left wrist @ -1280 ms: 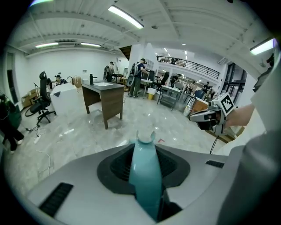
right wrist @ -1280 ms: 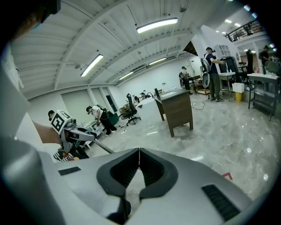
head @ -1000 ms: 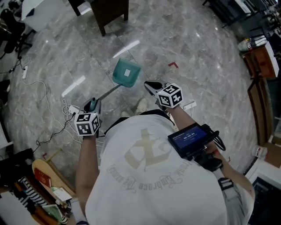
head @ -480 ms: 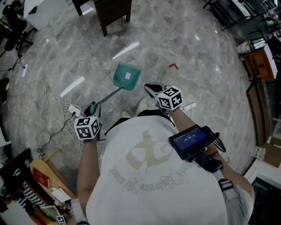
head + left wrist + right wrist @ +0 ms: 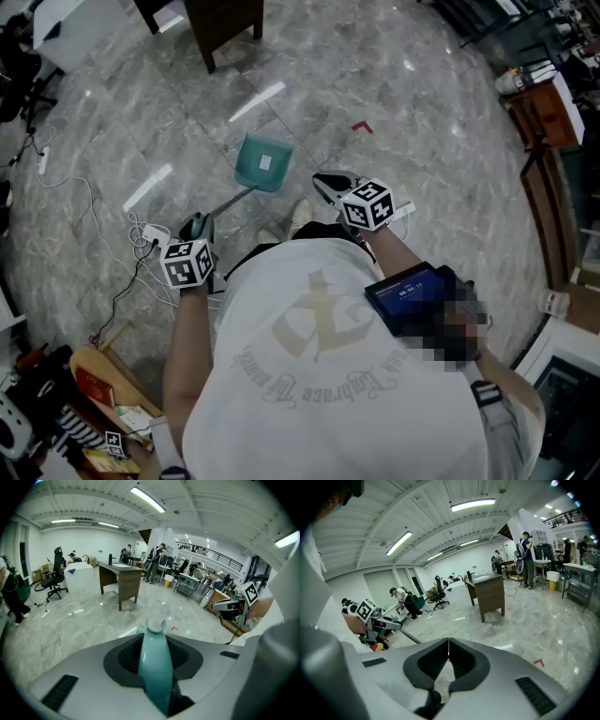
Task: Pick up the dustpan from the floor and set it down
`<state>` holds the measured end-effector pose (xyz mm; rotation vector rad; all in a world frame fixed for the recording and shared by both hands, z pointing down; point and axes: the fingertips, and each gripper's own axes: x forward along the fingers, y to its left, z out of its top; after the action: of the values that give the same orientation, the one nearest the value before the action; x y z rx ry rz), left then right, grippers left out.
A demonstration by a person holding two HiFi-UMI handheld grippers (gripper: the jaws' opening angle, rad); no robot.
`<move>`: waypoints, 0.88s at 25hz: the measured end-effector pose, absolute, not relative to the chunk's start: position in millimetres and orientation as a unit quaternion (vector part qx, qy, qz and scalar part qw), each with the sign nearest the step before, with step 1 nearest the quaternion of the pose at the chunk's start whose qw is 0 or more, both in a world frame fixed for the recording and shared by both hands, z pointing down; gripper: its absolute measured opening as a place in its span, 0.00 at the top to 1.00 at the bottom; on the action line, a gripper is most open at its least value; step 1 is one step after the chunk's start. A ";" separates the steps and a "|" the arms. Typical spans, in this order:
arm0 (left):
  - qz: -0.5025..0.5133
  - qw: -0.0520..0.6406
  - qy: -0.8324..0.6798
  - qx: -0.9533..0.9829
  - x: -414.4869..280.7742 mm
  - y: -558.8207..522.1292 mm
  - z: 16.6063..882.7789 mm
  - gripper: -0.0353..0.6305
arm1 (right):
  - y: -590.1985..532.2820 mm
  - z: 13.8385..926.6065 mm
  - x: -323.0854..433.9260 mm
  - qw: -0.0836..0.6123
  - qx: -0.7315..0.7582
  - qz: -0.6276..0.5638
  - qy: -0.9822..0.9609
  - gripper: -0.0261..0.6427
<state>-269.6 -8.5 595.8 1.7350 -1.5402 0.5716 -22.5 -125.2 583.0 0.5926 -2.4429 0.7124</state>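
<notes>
Clamping the teal handle [image 5: 154,667], the left gripper [image 5: 197,227] holds the dustpan [image 5: 263,161], its pan out front near the floor [image 5: 394,112]; lower it slowly, pan flat, before letting go; the right gripper [image 5: 325,184] is closed, empty

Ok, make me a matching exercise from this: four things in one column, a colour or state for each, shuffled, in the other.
1 left claw
2 right claw
3 dustpan
4 corner-shaped floor mark

A shut on nothing
B red
C teal with a white label
D shut on a teal handle

Pairs: 1-D, 2-A, 3-C, 4-B
</notes>
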 end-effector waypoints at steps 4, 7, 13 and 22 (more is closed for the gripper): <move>0.226 0.384 -0.606 0.659 -273.3 -0.8 608.3 0.79 | -124.0 586.0 -20.5 0.266 0.220 0.267 -0.900 0.93; 0.230 0.398 -0.615 0.641 -276.7 13.7 617.9 0.79 | -118.5 588.4 -26.6 0.271 0.207 0.270 -0.900 0.93; 0.249 0.406 -0.627 0.617 -265.7 37.8 639.1 0.79 | -105.5 592.4 -29.4 0.276 0.183 0.269 -0.905 0.93; 0.243 0.438 -0.663 0.557 -282.2 89.9 658.5 0.79 | -88.8 592.9 -51.2 0.298 0.135 0.259 -0.909 0.93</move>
<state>-282.2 89.9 658.5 1.3837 -1.6481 0.6050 -51.2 -88.8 592.9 0.3589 -2.4146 0.6888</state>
